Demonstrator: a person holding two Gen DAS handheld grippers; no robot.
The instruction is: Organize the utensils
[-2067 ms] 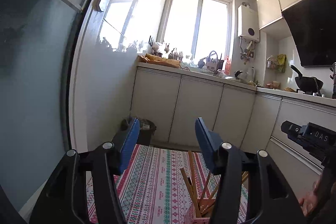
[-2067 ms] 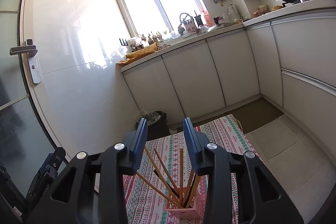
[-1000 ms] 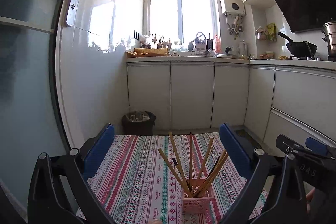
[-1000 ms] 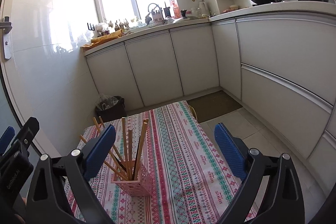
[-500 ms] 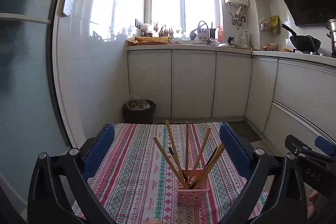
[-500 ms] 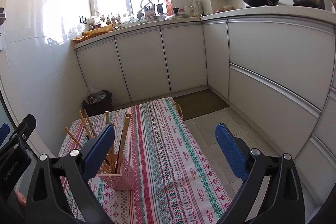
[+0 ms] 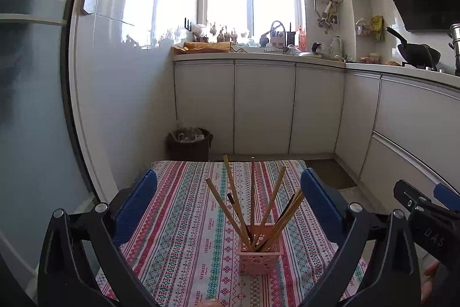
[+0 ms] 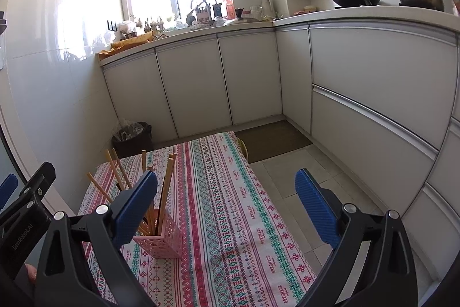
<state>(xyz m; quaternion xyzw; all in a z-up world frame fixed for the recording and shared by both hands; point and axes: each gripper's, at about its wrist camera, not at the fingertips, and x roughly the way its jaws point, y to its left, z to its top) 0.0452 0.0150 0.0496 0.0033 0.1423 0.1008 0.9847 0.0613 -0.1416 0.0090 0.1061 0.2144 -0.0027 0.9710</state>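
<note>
A pink lattice holder (image 7: 260,255) (image 8: 161,242) stands on a table covered with a striped patterned cloth (image 7: 189,243) (image 8: 230,206). Several wooden chopsticks (image 7: 253,200) (image 8: 166,180) fan out of it, with at least one dark stick among them. My left gripper (image 7: 230,206) is open, its blue pads wide apart on either side of the holder and short of it. My right gripper (image 8: 227,206) is open too, with nothing between its fingers; the holder sits behind its left pad (image 8: 135,206). The other gripper's body shows at the edge of each view.
White kitchen cabinets (image 7: 263,105) (image 8: 373,94) run along the back and right under a cluttered counter. A dark waste bin (image 7: 188,144) (image 8: 132,138) stands on the floor beyond the table. A glass door (image 7: 34,76) is at the left, tiled floor (image 8: 290,177) at the right.
Both grippers went from narrower to wide open and dropped from pointing up at the room to face the table; over the last second they drew slightly nearer the holder.
</note>
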